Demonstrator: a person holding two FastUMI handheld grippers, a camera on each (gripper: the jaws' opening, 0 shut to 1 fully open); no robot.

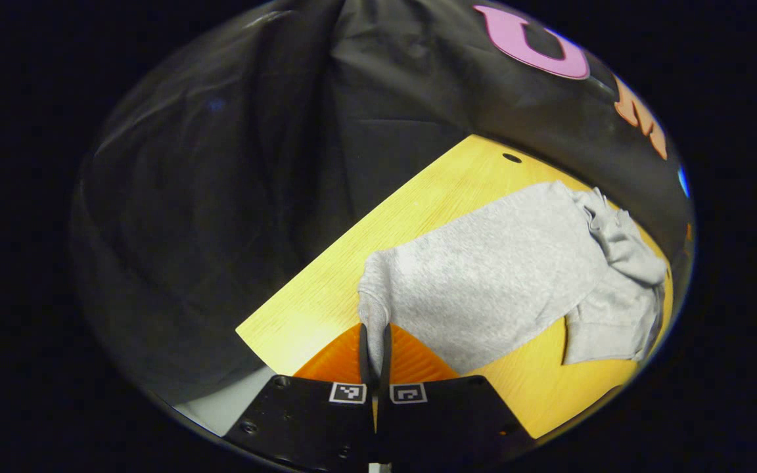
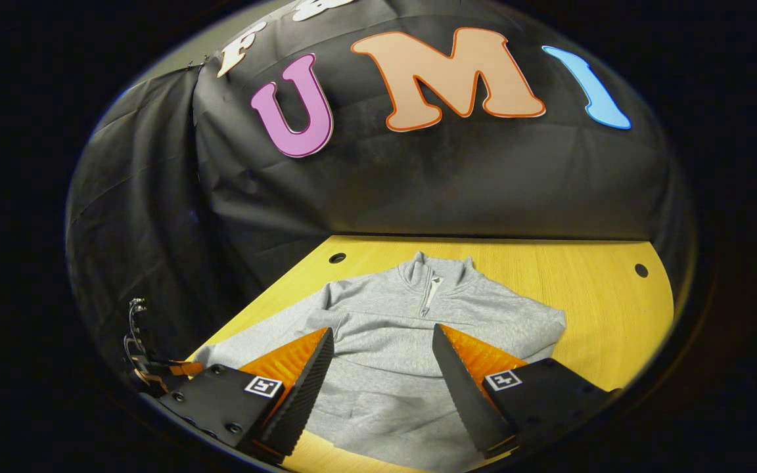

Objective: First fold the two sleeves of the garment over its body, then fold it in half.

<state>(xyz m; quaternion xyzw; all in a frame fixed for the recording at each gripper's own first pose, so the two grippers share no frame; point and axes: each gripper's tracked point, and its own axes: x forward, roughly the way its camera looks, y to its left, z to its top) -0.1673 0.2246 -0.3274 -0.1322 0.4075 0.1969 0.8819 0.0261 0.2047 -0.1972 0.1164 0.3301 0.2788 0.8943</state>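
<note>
A grey zip-neck sweatshirt (image 2: 391,309) lies flat on the yellow wooden table (image 2: 602,289), collar (image 2: 432,272) toward the back wall. In the left gripper view its body (image 1: 497,263) stretches away to the right, and one sleeve runs toward me. My left gripper (image 1: 375,335) is shut on that sleeve's cuff (image 1: 373,302) near the table's left edge. My right gripper (image 2: 382,330) hovers open above the sweatshirt's lower body, with nothing between its fingers. The other sleeve is bunched at the garment's far side (image 1: 615,315).
The table (image 1: 326,289) has small round holes near its back corners (image 2: 337,258) (image 2: 641,270). Black cloth walls close in behind and on the left. Bare tabletop lies to the right of the sweatshirt (image 2: 615,328).
</note>
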